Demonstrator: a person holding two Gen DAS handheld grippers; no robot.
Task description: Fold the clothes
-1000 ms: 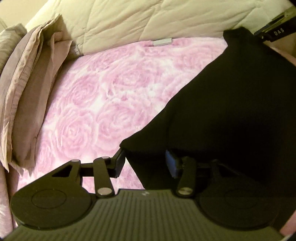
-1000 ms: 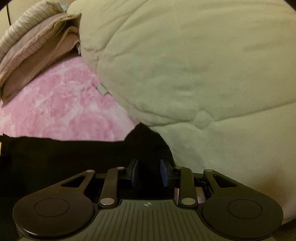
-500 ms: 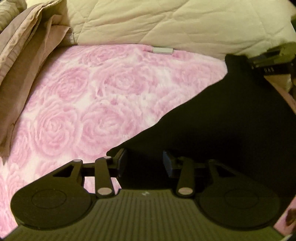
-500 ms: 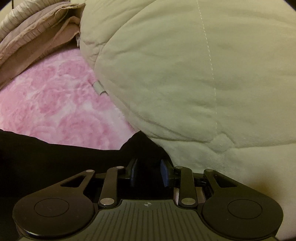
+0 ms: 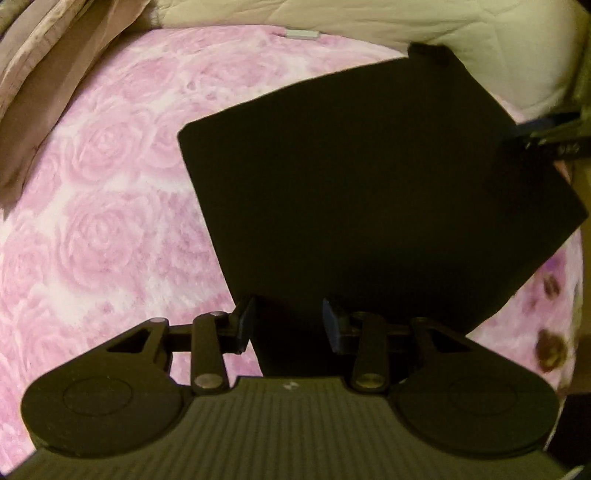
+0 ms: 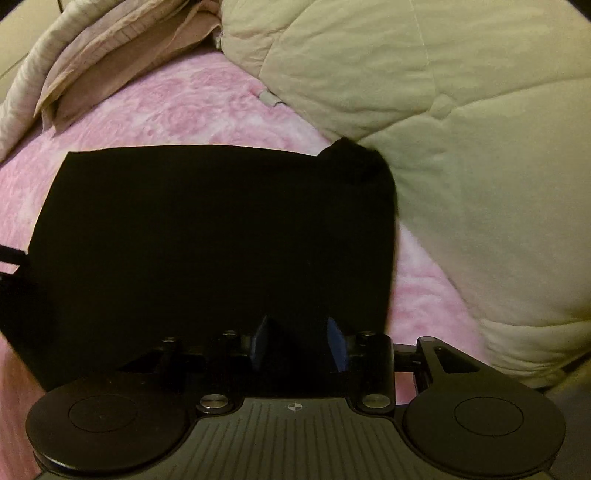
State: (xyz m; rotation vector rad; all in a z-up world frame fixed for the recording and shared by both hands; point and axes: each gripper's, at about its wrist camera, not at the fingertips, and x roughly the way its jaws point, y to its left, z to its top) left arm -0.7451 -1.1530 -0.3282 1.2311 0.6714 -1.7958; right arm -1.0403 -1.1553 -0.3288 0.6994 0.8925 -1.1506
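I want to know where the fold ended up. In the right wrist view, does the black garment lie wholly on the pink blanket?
No. The black garment's far right corner rides up onto the cream comforter.

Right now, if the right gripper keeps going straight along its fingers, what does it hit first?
Most likely the black garment: it lies spread on the pink bedspread right ahead of the right gripper and fills the gap between its fingers. Depth is unclear.

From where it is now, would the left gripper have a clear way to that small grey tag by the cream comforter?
Probably yes. Only open pink rose blanket lies between the left gripper and the grey tag. The black garment sits between its jaws, so it would likely have to let that go first.
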